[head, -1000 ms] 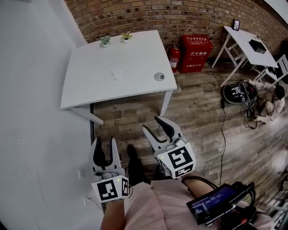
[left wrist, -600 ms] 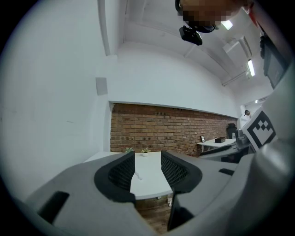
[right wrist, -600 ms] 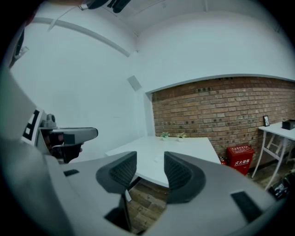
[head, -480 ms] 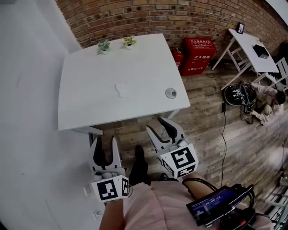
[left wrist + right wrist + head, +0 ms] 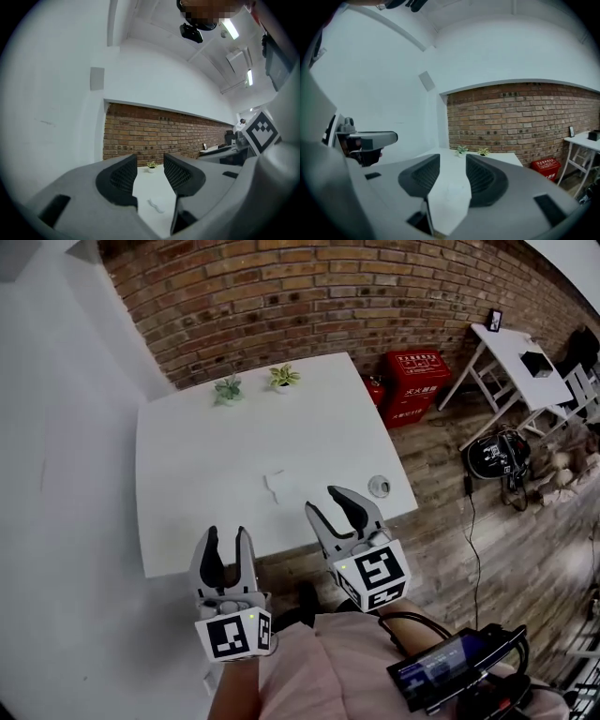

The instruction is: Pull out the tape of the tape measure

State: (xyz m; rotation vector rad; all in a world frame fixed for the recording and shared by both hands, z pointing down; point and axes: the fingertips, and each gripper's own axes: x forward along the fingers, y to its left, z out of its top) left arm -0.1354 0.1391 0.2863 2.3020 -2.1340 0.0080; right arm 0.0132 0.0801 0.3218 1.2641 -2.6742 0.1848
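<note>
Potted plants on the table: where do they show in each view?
Head view: both potted plants at the table's far edge, by the brick wall.
Left gripper view: one plant, between the jaws.
Right gripper view: both, just above the jaws.
Shared landmark: brick wall.

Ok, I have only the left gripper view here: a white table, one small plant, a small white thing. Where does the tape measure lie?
Observer: The tape measure lies by the right edge of the table, to the right of the white thing.
Operator: Does the right tool hold it?
Observer: No. The right tool is open, with nothing between its jaws, which have just been closing a little. The tape measure lies apart from it.
Operator: Is my plant alone?
Observer: No, two stand at the far edge: the left plant and the right plant.
</note>
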